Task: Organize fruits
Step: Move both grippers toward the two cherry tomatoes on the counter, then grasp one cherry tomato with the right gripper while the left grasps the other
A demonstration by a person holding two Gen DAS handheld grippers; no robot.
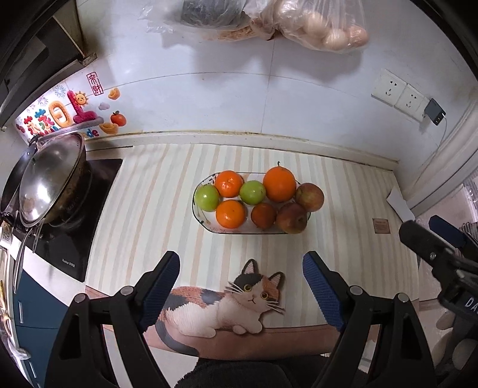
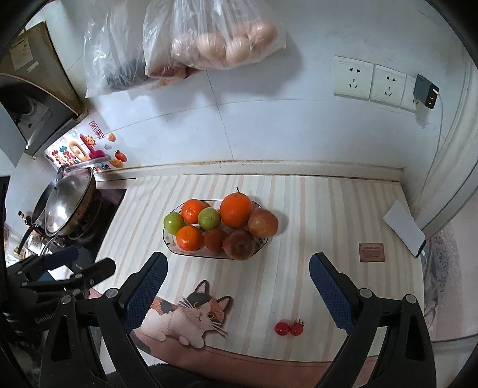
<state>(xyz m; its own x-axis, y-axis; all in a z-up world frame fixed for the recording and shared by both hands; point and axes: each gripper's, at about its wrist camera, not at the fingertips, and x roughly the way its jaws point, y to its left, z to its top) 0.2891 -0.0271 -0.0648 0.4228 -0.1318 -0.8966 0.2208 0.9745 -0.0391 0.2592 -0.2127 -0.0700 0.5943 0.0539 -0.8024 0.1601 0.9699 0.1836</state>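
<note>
A white oval plate [image 1: 199, 215] [image 2: 169, 242] sits mid-counter on a striped mat. It holds oranges [image 1: 279, 184] [image 2: 236, 209], two green fruits [image 1: 206, 197] [image 2: 174, 223], two red apples [image 1: 309, 197] [image 2: 263, 222] and a small dark red fruit [image 1: 263, 214] [image 2: 214, 240]. Two cherry tomatoes [image 2: 289, 328] lie on the mat near the front edge. My left gripper [image 1: 241, 286] is open and empty, in front of the plate. My right gripper [image 2: 237, 291] is open and empty, in front of the plate; the tomatoes lie between its fingers.
A lidded wok [image 1: 50, 185] [image 2: 67, 206] stands on the stove at the left. Plastic bags [image 1: 298, 21] [image 2: 209, 35] hang on the back wall. Wall sockets [image 2: 370, 80] and a white box [image 2: 404, 228] are at the right. A cat picture [image 1: 227, 301] marks the mat's front.
</note>
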